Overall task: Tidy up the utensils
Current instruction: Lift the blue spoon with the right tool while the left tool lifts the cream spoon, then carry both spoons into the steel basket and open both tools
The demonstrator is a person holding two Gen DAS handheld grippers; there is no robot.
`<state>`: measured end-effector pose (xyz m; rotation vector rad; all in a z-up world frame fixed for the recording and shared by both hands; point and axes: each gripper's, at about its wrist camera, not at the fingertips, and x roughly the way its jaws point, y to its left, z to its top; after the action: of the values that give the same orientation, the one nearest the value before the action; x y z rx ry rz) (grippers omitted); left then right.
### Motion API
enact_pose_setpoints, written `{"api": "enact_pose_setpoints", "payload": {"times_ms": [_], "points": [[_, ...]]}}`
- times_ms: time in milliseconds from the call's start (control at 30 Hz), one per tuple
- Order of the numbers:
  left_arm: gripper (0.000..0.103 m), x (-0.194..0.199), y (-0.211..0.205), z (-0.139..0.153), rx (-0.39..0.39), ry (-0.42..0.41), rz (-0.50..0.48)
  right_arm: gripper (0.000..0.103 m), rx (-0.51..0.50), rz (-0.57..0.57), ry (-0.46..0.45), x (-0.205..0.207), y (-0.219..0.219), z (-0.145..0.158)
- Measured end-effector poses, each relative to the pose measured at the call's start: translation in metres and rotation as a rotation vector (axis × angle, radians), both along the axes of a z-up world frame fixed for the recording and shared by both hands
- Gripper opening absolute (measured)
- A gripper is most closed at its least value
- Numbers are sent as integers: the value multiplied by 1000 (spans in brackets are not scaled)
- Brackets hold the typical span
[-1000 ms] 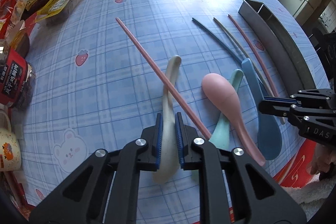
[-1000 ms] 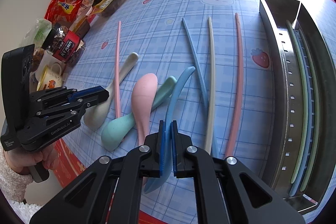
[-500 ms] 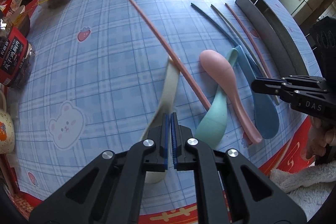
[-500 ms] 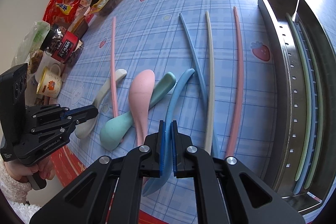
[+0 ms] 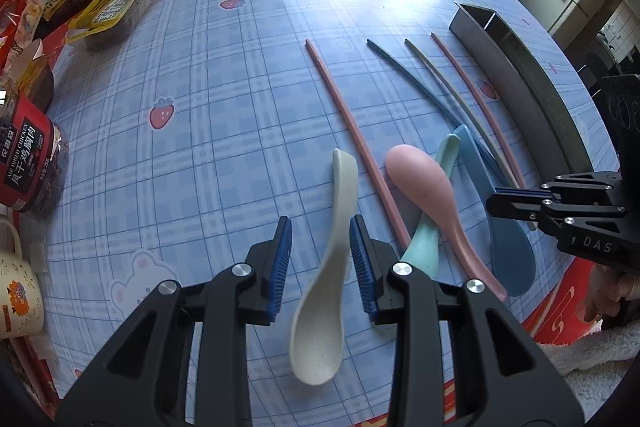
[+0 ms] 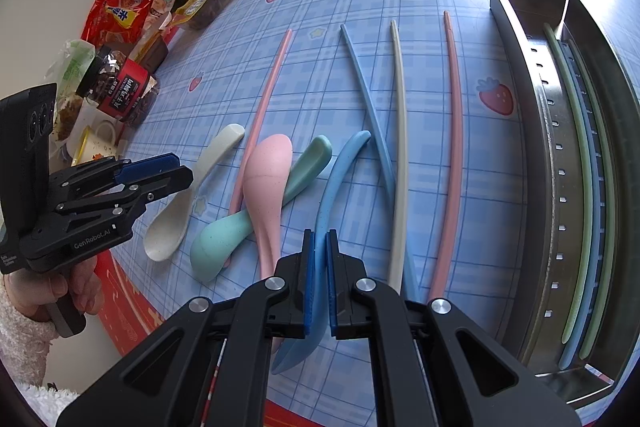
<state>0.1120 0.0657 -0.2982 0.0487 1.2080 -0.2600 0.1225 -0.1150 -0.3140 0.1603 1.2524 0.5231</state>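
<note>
Opening its ribbed blue jaws, the left hand-held gripper (image 5: 320, 259) straddles the speckled matte cream spoon (image 5: 326, 267) at lower centre of the plaid desk (image 5: 224, 115), pads clear. Right hand-held gripper (image 6: 320, 279) pinches the curved blue spoon (image 6: 332, 187) handle.

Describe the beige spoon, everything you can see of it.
The beige spoon is one piece, matte and faintly speckled, probably plastic or a fibre composite. It has a broad oval bowl at the near end and a curved handle running away from the camera to a squared tip. It lies on the blue checked tablecloth, leftmost of the spoons, just left of a pink chopstick; whether they touch is unclear. The left gripper straddles its handle with jaws opening, pads clear of it.
</note>
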Motion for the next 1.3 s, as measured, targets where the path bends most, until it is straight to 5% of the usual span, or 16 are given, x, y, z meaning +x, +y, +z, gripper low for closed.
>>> {"api": "enact_pose_setpoints", "payload": {"times_ms": [233, 533, 667, 1300], "points": [[33, 5, -2, -17, 1, 47, -44, 6, -1, 0, 0, 0, 0, 0], [32, 3, 1, -20, -4, -2, -34, 6, -8, 5, 4, -1, 1, -2], [18, -3, 2, -21, 17, -24, 18, 6, 0, 1, 12, 0, 2, -3], [17, -66, 45, 5, -264, 10, 304, 7, 15, -10, 41, -1, -1, -6]]}}
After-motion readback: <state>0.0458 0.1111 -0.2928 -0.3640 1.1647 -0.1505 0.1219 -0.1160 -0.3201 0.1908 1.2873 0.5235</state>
